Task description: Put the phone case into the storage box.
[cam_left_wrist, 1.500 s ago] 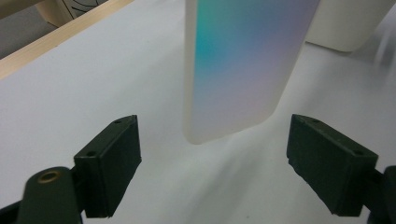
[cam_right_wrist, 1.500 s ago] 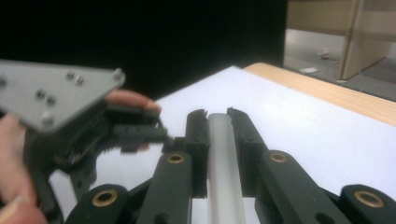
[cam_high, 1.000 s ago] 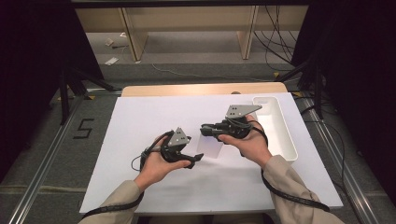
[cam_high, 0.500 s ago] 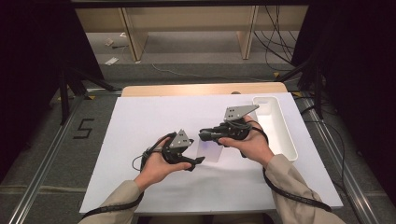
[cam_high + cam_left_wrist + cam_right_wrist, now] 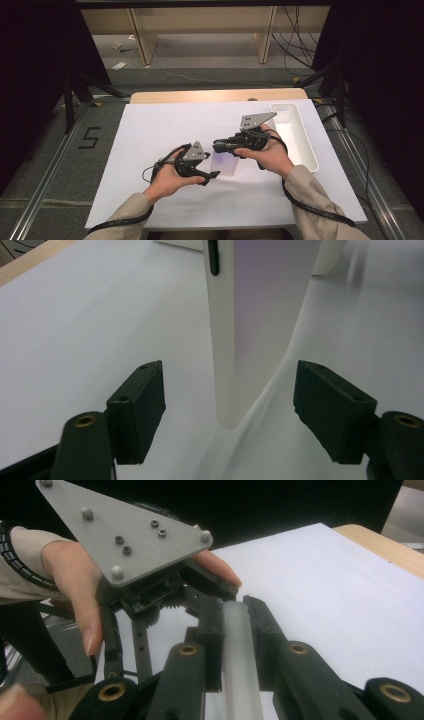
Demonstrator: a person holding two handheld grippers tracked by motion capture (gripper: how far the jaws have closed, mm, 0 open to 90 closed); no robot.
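The right gripper is squeezing a white flat case. The left gripper fingers are closing around it, not touching. White tray sitting right.

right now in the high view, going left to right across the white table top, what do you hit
left tongs → pale translucent flat piece, standing on edge under the right tongs → right hand → white oblong tray

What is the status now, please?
Right gripper shut on white flat case. Left gripper open, closing around case's lower end, pads clear. Nothing in the way.
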